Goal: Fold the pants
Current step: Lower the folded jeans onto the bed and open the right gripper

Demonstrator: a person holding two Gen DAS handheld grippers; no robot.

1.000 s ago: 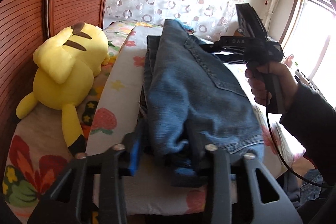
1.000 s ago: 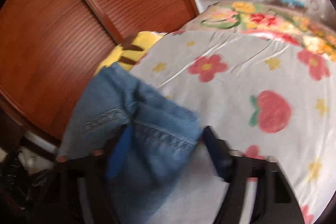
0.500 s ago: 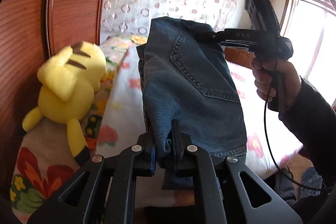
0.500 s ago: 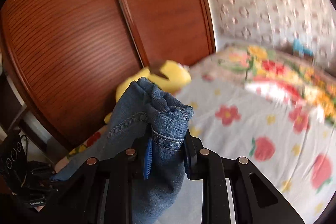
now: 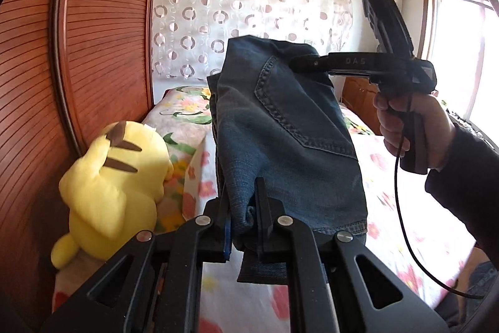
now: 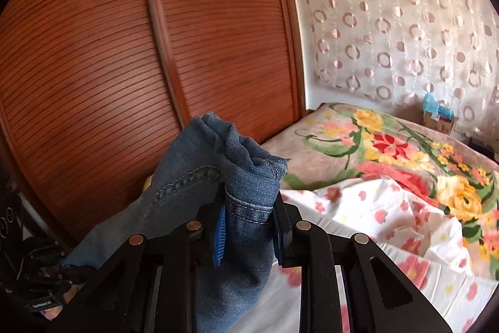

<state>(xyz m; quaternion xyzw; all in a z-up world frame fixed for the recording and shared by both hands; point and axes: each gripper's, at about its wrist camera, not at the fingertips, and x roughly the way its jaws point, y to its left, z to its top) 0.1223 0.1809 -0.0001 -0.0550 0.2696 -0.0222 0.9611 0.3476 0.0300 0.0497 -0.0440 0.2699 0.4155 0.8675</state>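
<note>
The blue denim pants [image 5: 280, 142] are up off the flowered bed [image 5: 383, 177], hanging in a folded bundle above its near end. A stitched back pocket faces out, darker in the shade, with the hem edge drooping at the bottom toward the bed. From the other side, a bunched waistband corner [image 6: 246, 177] stands upright, lighter blue, folds crumpled at its top.

Blue denim pants [image 5: 280, 145]; yellow plush [image 5: 115, 177]; floral sheet [image 6: 389, 223]; reddish-brown slatted wardrobe [image 6: 156, 52].
</note>
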